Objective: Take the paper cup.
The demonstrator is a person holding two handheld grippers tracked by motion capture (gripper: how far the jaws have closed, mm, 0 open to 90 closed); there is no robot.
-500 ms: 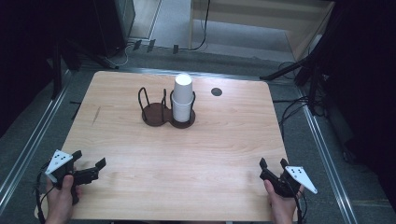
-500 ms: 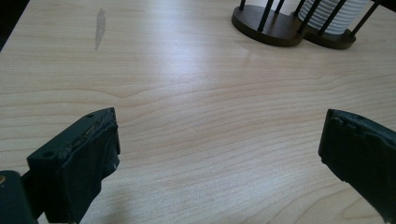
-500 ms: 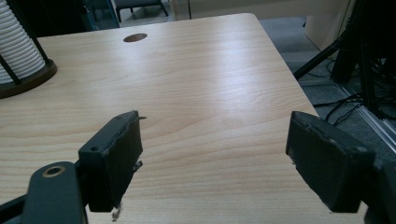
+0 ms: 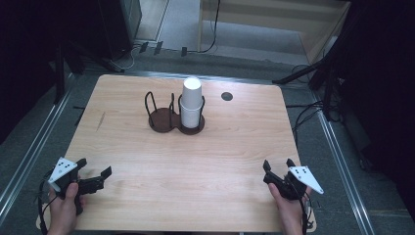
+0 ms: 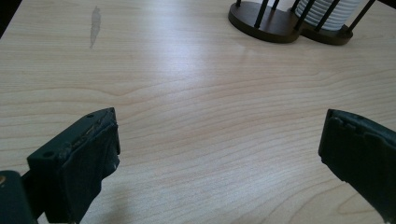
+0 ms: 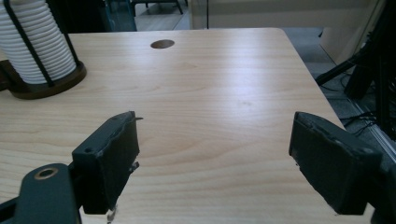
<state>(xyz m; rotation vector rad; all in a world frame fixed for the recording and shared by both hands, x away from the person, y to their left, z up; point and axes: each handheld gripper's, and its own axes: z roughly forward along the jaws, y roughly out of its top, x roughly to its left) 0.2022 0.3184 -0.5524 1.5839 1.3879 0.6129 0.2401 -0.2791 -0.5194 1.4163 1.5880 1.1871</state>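
Left gripper [image 4: 93, 178]: held at about 8 o'clock on the table in the high view, jaws wide apart, nothing between them; its own view shows bare wood in the gap.
Right gripper [image 4: 279, 169]: held at about 4 o'clock near the table's near edge, jaws apart with nothing between them, bare wood showing in the gap in its own view.
Stack of white cups [image 4: 191, 103]: stands upright in the right ring of the holder, toward 12 o'clock from the table's middle, well apart from both grippers.
Cup holder [image 4: 161, 120]: dark double base with wire posts; its left ring is bare.
High view adds: the whole table [image 4: 195, 161], both hands, and the stack's full height.
Left gripper view adds: a grey smear [image 5: 95, 25] on the wood at 11 o'clock, and the ribbed rims of the cups [image 5: 327, 11] at 1 o'clock.
Right gripper view adds: a round hole [image 6: 162, 44] in the tabletop at 12 o'clock and the table's right edge at 2 o'clock.
Open room: a broad stretch of bare wood lies between the grippers and the holder.
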